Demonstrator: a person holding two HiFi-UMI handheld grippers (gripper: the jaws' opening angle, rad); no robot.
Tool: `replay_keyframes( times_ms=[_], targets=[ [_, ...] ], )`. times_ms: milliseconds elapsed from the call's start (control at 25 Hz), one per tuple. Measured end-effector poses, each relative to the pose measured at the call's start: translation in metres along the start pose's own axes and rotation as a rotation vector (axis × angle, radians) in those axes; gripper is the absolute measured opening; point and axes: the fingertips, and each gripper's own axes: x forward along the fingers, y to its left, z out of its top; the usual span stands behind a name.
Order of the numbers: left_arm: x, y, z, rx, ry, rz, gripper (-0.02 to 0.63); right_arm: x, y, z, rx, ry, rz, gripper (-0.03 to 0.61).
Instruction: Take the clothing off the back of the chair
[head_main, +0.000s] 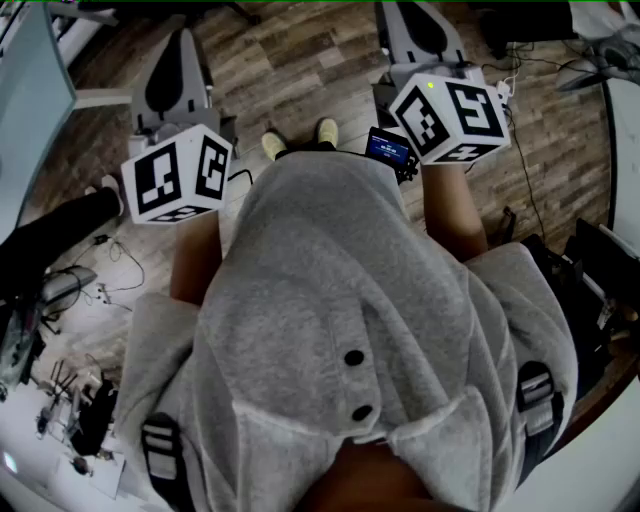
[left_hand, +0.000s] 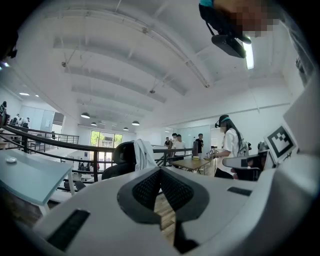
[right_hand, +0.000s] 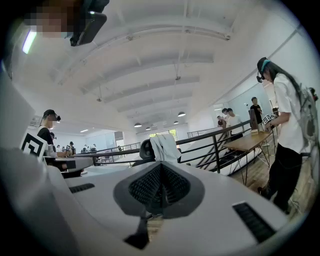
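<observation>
White clothing (left_hand: 145, 154) hangs draped over the back of a black office chair (left_hand: 121, 156) in the left gripper view. The chair stands far off, by a dark metal railing (left_hand: 65, 144). The left gripper (left_hand: 160, 172) is held level and well apart from the garment. Its black ribbed pads meet at their tips with nothing between them. To the right, a person in a white shirt (left_hand: 231, 145) stands at a wooden table (left_hand: 192, 162), with other people behind. In the right gripper view the garment shows over the top of the chair, just above the tips of the right gripper (right_hand: 160, 172) in the picture but far from them in the room. This gripper's jaws are also pressed together and empty. A second person in a white top stands at the right edge. In the head view both grippers reach forward over a wood-plank floor (head_main: 300, 60), each carrying its black-and-white marker cube. Below them spreads the wearer's grey hooded sweatshirt (head_main: 340, 320).
</observation>
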Motion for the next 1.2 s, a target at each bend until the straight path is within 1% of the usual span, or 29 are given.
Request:
replay_keyframes(
  times_ms=[280, 400, 680, 840, 1080, 1200],
  targets=[
    [0.008, -0.019, -0.002, 0.015, 0.009, 0.009, 0.011, -0.005, -0.019, 0.000, -0.001, 0.004, 0.003, 0.012],
    [0.014, -0.025, -0.001, 0.030, 0.010, 0.023, 0.011, -0.001, -0.024, 0.001, 0.001, -0.001, 0.031, 0.012],
    [0.028, -0.045, -0.006, 0.057, 0.029, 0.019, 0.011, 0.004, -0.030, -0.009, 0.003, 0.017, 0.085, 0.012],
    [0.033, -0.057, -0.005, 0.056, 0.034, 0.013, 0.011, 0.004, -0.036, -0.011, 0.016, 0.029, 0.104, 0.012],
    [0.028, -0.053, -0.004, 0.076, 0.033, 0.027, 0.011, 0.006, -0.033, -0.008, 0.020, 0.018, 0.119, 0.012],
    [0.035, -0.050, -0.006, 0.072, 0.033, 0.022, 0.011, 0.011, -0.036, -0.007, 0.017, 0.012, 0.112, 0.012]
  ],
)
